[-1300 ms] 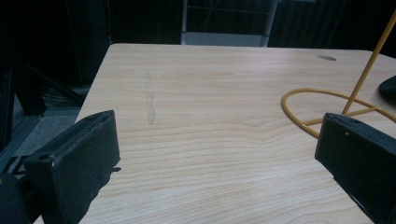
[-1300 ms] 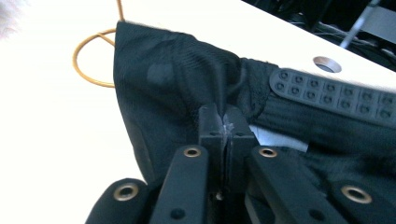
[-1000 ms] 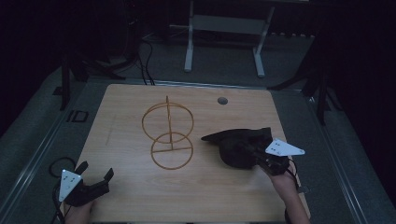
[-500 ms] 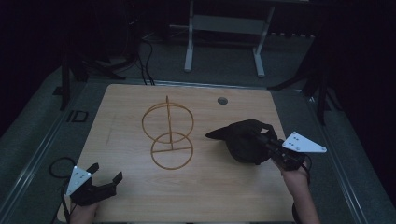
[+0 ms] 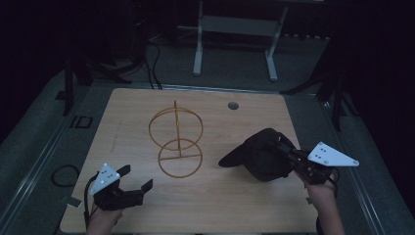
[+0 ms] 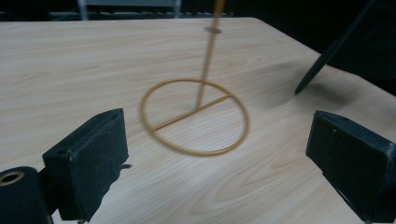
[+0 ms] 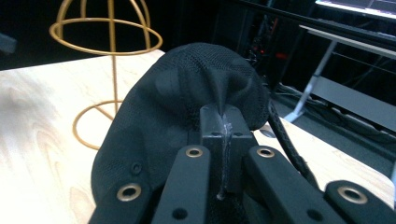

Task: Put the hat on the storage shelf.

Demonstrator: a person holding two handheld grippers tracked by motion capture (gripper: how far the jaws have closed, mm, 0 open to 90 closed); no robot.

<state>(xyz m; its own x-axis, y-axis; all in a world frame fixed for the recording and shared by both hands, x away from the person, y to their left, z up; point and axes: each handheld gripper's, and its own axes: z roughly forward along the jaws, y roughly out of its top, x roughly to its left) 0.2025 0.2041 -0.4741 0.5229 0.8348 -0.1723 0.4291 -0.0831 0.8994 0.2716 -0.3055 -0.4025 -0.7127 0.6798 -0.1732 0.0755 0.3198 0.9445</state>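
My right fingers (image 7: pixel 223 122) pinch the black cap (image 7: pixel 187 107); left fingers (image 6: pixel 224 154) gape empty. Thin mesh could slip before reaching the gold wire stand (image 5: pixel 176 142).

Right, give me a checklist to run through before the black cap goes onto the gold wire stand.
1. Grip: right gripper pinches a fold of the black mesh cap, jaws closed on the fabric: ok.
2. Cap off the light wooden table: its brim casts a shadow below it in the left gripper view, so it looks raised: ok.
3. Gold wire stand upright, ring base flat on the table: ok.
4. Stand's top ring free of anything: ok.
5. Left gripper open, holding nothing, near the stand's base but apart from it: ok.
6. Whether the cap's opening faces down: cannot tell.
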